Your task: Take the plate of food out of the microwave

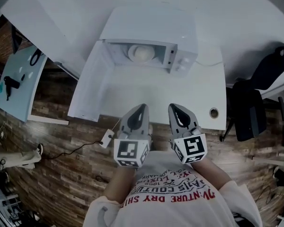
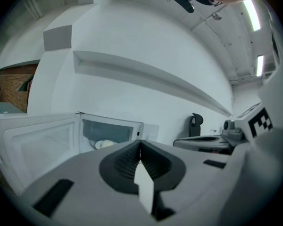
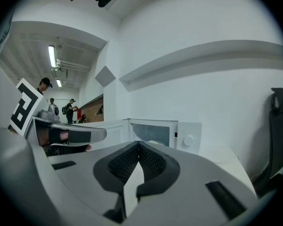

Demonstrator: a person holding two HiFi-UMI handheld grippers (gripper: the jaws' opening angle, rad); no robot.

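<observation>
A white microwave (image 1: 154, 34) stands on the white table (image 1: 146, 91) with its door (image 1: 87, 86) swung wide open to the left. Inside it sits a pale plate of food (image 1: 143, 52), also seen as the plate (image 2: 104, 144) and the plate (image 3: 153, 143) in the gripper views. My left gripper (image 1: 143, 108) and right gripper (image 1: 173, 107) hover side by side at the table's near edge, well short of the microwave. Both are shut, jaws meeting at the tips with nothing between them, as the left gripper (image 2: 140, 142) and right gripper (image 3: 138, 143) views show.
A black office chair (image 1: 255, 93) stands at the table's right end. A cable hole (image 1: 214, 112) marks the table's near right corner. A white adapter and cable (image 1: 106, 137) lie on the wooden floor. A second table (image 1: 19, 79) with dark tools is at left. People stand far off (image 3: 68, 109).
</observation>
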